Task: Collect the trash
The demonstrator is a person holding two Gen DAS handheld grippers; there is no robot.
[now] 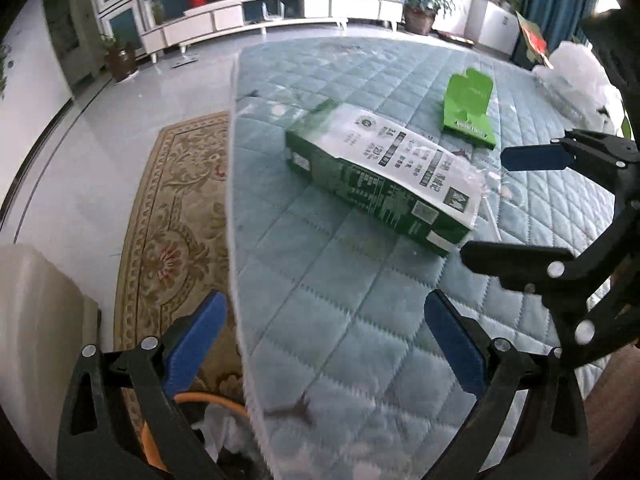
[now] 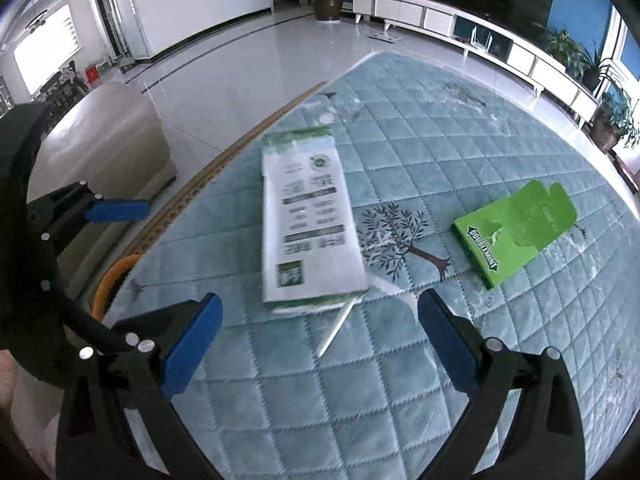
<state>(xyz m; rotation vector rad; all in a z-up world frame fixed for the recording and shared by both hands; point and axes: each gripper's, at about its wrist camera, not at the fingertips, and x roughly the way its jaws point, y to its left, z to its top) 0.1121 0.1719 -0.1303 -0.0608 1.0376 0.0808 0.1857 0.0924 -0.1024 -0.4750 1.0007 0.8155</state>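
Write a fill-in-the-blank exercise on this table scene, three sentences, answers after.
1. The large white-and-green carton lies on its ____ on the quilted table cover.
2. The small box printed DOUBLEMINT is bright ____.
3. Both the left gripper and the right gripper have their jaws ____, holding nothing.

Answers: side; green; open

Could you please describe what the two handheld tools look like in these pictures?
Both match: the left tool and right tool have black, cut-out plastic arms joined by round silver rivets, each tipped with flat blue pads. No cable, printed marking or sleeve is visible on either tool.
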